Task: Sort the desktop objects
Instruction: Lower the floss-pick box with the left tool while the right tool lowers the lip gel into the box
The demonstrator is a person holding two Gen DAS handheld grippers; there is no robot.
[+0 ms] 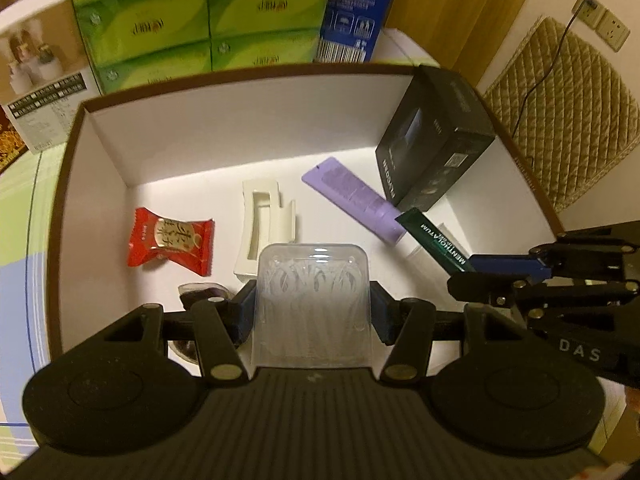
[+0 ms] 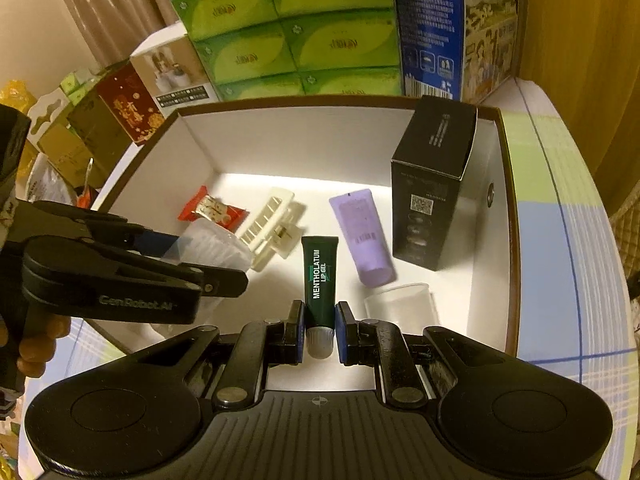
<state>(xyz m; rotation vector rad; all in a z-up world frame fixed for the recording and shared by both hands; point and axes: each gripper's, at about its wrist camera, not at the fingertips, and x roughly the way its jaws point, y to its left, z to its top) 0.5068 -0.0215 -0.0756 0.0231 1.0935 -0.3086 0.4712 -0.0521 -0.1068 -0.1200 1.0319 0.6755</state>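
Left wrist view: left gripper (image 1: pixel 314 312) clamps a clear plastic box of cotton swabs (image 1: pixel 312 300) over the white-lined box (image 1: pixel 100 152); inside lie a red candy packet (image 1: pixel 170 242), white hair claw (image 1: pixel 262 224), purple tube (image 1: pixel 352 200) and black carton (image 1: pixel 436 148); "DAS" shows on the right gripper (image 1: pixel 466 266)

Right wrist view: right gripper (image 2: pixel 320 330) pinches a green "MENTHOLATUM LIP GEL" tube (image 2: pixel 320 276) over the same box, beside a clear cup (image 2: pixel 400 304); "GenRobot.AI" marks the left tool
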